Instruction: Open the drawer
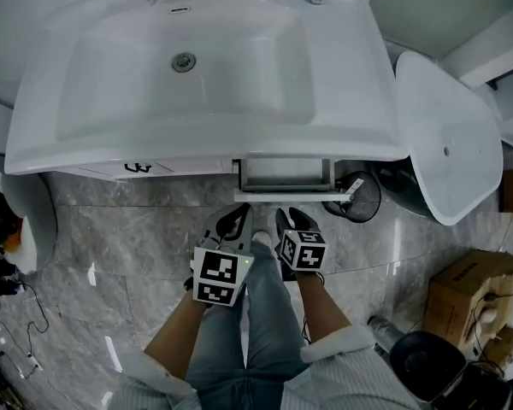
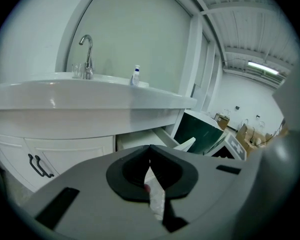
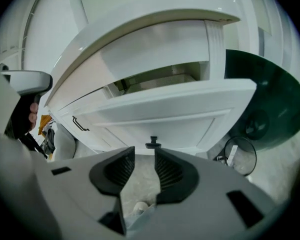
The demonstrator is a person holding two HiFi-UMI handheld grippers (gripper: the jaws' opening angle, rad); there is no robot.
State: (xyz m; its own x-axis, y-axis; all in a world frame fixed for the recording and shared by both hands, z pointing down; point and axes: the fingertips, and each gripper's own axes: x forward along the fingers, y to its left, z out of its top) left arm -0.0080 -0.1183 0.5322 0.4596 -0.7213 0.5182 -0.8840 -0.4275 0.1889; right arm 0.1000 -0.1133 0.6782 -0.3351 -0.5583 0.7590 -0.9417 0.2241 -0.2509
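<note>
A black curved handle (image 1: 138, 168) is seen on the white cabinet door at the left, under the rim of the broad white ceramic washbasin (image 1: 94, 135), on whose far edge a chrome tap (image 2: 87, 54) and a small white bottle with a blue cap (image 2: 135, 76) are stood. Over the grey marbled floor (image 1: 137, 246), the left gripper (image 1: 232, 220) is held just near of the cabinet, its black fingers (image 2: 165, 171) brought together so that the tips meet, with nothing gripped between them. The white drawer (image 1: 286, 176) is found under the middle-right part of the basin, pulled partly out towards the person, so that its inside is exposed from above; its panelled front (image 3: 175, 116) carries a small black knob (image 3: 152, 144). The right gripper (image 1: 289, 220) is held just right of the left one and pointed at that front; its ribbed fingers (image 3: 167, 171) are set a narrow way apart and empty, the knob being seen just beyond the tips and apart from them. Further right, a round black wire frame (image 1: 359, 196) lies on the floor beside the cabinet, a large white oval piece (image 1: 449, 135) is seen beyond it, and a brown cardboard box (image 1: 470, 293) is stood at the near right.
</note>
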